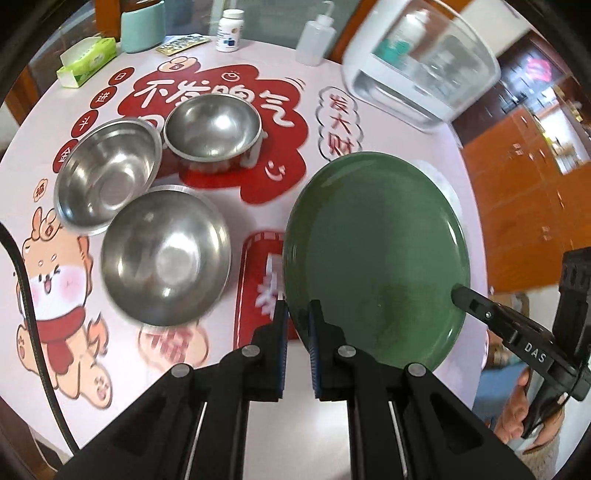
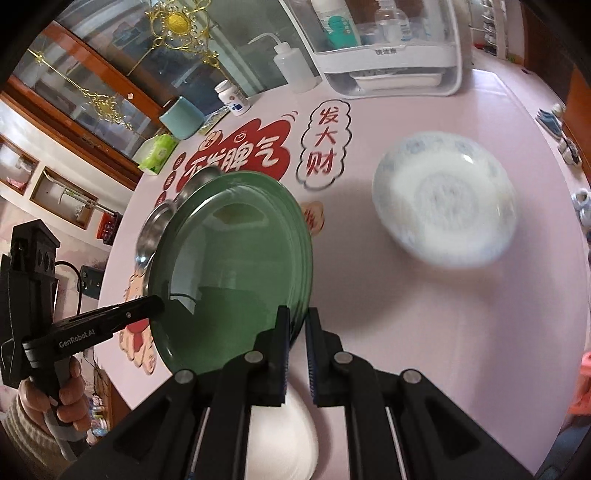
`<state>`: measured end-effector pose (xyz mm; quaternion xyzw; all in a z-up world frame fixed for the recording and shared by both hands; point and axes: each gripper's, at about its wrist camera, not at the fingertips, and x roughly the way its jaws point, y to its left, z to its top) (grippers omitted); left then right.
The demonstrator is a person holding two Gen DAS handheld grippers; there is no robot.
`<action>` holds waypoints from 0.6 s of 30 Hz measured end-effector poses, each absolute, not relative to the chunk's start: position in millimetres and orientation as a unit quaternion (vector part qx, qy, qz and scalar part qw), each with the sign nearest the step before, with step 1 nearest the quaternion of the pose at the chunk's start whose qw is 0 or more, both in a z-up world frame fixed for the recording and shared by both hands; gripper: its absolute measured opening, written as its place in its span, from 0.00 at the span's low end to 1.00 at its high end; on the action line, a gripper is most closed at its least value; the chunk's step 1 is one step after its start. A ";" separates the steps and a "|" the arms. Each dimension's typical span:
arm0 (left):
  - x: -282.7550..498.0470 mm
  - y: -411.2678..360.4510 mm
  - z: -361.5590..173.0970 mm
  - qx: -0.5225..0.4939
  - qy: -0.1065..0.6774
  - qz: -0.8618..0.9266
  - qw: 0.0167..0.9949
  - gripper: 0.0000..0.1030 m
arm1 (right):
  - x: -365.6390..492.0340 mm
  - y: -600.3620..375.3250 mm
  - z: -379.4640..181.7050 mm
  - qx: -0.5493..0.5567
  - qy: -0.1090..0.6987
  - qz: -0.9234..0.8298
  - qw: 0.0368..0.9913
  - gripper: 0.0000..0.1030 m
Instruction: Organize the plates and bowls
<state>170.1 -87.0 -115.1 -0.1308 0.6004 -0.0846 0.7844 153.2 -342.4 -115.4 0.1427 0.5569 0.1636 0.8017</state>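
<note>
A green plate (image 1: 373,254) is held tilted above the table between both grippers. My left gripper (image 1: 298,317) is shut on its left rim. My right gripper (image 2: 297,325) is shut on its right rim; the plate (image 2: 229,266) looks like a stack of green plates in the right wrist view. The right gripper's finger (image 1: 480,306) shows at the plate's right edge, and the left gripper's finger (image 2: 129,314) shows in the right wrist view. Three steel bowls (image 1: 166,254) (image 1: 107,170) (image 1: 212,127) stand on the table at left. A white-and-blue plate (image 2: 447,195) lies at right.
At the table's far edge stand a white appliance (image 1: 417,62), a squeeze bottle (image 1: 316,35), a pill bottle (image 1: 229,29), a teal cup (image 1: 142,26) and a tissue box (image 1: 86,61). A white object (image 2: 284,435) lies under my right gripper.
</note>
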 end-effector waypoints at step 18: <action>54.9 -64.6 -69.0 -0.044 0.562 -0.167 0.809 0.08 | 7.8 -307.0 -86.1 0.197 0.513 0.096 0.830 0.08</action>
